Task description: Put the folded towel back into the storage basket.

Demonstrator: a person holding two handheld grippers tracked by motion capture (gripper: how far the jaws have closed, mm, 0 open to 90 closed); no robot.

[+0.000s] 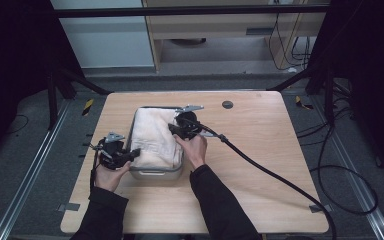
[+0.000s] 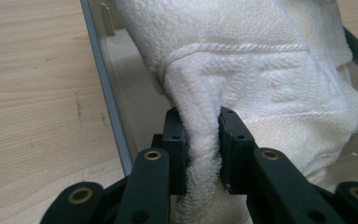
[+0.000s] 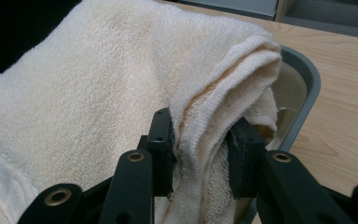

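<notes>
No readable brands, labels or writing on anything here.

White towel (image 1: 155, 137) lies draped in and over a metal tray (image 1: 156, 173) sitting near the middle of the tabletop (image 1: 260, 170), slightly toward 9 o'clock of centre. Towel covers nearly all of the tray; the near rim and handle show at 6 o'clock.

Left gripper (image 1: 130, 154) sits at the tray's 8 o'clock corner, in the person's left hand (image 1: 111, 176). In the left gripper view its fingers (image 2: 175, 140) are narrow, clamped on a bunched fold of towel (image 2: 242, 70) that rises straight up between them toward 12 o'clock; the tray wall (image 2: 103, 84) runs just at 10 o'clock of the fingers, bare wood beyond it.

Right gripper (image 1: 176, 129) is at the tray's 3 o'clock edge, right hand (image 1: 195, 150) behind it, cable (image 1: 270, 172) trailing off toward 4 o'clock. In the right gripper view its fingers (image 3: 161, 140) are narrow too, pinching a thick folded edge of towel (image 3: 98, 79); the tray's rounded corner (image 3: 307, 79) shows at 2 o'clock, just beside the fold.

Open room: tabletop is bare at 3 o'clock and 6 o'clock of the tray, with a small dark round disc (image 1: 227, 104) near the far edge at 1 o'clock. Less room at 9 o'clock, where the tabletop edge is near the left gripper.
</notes>
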